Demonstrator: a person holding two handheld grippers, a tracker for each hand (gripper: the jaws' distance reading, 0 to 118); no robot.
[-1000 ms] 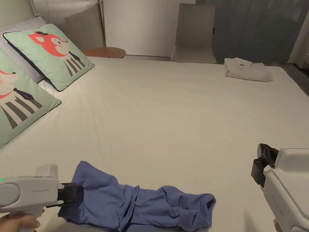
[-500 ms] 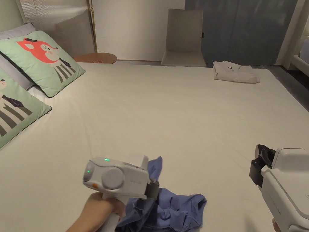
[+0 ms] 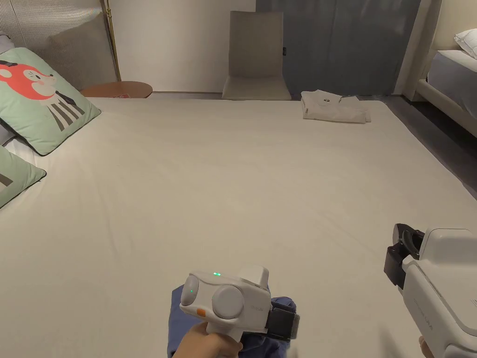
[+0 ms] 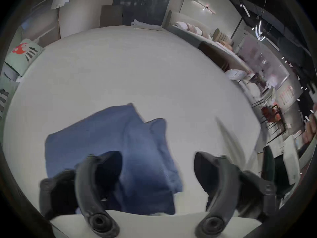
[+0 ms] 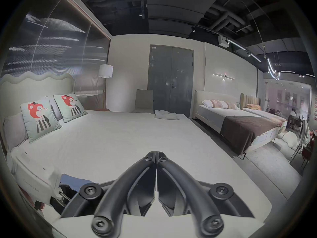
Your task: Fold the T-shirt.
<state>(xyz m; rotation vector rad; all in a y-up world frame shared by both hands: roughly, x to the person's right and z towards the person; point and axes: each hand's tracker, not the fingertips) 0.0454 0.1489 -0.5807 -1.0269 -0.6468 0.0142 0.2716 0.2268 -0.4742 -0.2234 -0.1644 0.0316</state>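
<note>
A blue T-shirt [image 4: 103, 130] lies bunched into a loose heap near the front edge of the white bed [image 3: 233, 186]. In the head view only a bit of the T-shirt [image 3: 173, 321] shows under my left gripper [image 3: 284, 324], which a hand holds just above it. The left gripper view has my left gripper [image 4: 157, 155] open, jaws wide apart over the cloth, one jaw above the shirt and the other above bare sheet. My right gripper [image 3: 399, 258] hovers off to the right over the bed. The right gripper [image 5: 156, 154] is shut with nothing in it.
A folded white garment [image 3: 333, 106] lies at the far right corner of the bed. Fox-print pillows [image 3: 42, 98] sit at the left. Behind the bed stand a chair [image 3: 256, 60] and a round wooden table [image 3: 119, 88]. A second bed [image 3: 452, 79] is at the right.
The left gripper swept rightwards, carrying the shirt's left end over the rest so the spread cloth became a heap, and now stands open. The right gripper stayed put. The head camera panned right.
</note>
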